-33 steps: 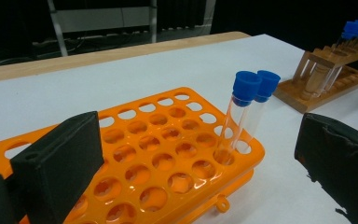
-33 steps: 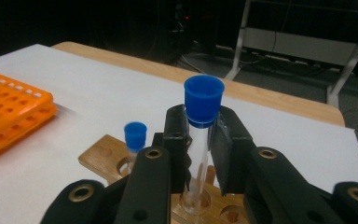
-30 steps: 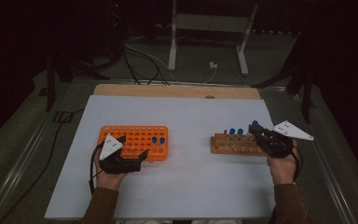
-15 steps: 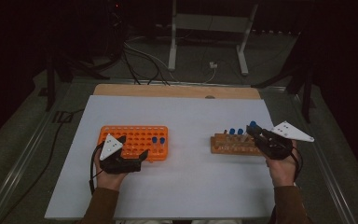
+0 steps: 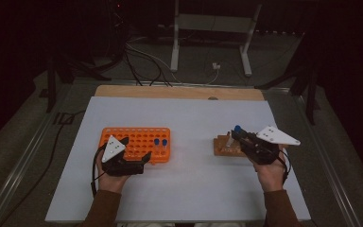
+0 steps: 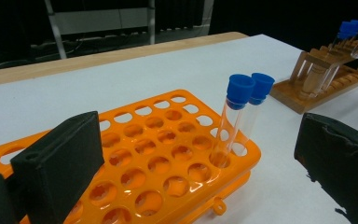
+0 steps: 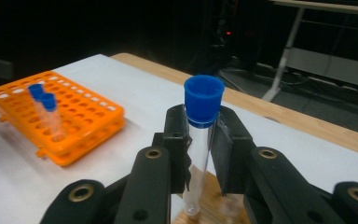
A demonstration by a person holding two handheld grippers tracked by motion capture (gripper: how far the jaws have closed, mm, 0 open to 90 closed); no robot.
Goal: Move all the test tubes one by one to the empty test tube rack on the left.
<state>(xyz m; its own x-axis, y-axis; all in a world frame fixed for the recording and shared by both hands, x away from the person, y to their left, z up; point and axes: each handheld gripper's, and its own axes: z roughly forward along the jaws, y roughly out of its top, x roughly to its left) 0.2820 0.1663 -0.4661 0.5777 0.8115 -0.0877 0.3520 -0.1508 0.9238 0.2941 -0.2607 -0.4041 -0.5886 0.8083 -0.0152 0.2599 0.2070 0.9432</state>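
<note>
My right gripper (image 5: 238, 136) is shut on a clear test tube with a blue cap (image 5: 237, 128), held just above the wooden rack (image 5: 222, 147). In the right gripper view the tube (image 7: 201, 126) stands upright between the pads (image 7: 223, 140), its lower end over the wooden rack (image 7: 214, 205). My left gripper (image 5: 134, 149) is open at the near edge of the orange rack (image 5: 137, 137). Two blue-capped tubes (image 6: 237, 112) stand in the orange rack's (image 6: 158, 154) right end holes. More blue-capped tubes (image 6: 349, 29) stand in the wooden rack (image 6: 326, 84).
A white sheet (image 5: 189, 189) covers the table, with a wooden strip (image 5: 179, 92) along its far edge. Beyond it are a metal stand (image 5: 212, 42) and cables (image 5: 142, 56) on the dark floor. Metal rails run along both sides of the table.
My right gripper has moved left with the tube, now covering most of the wooden rack in the high view. The left hand has stayed where it was.
</note>
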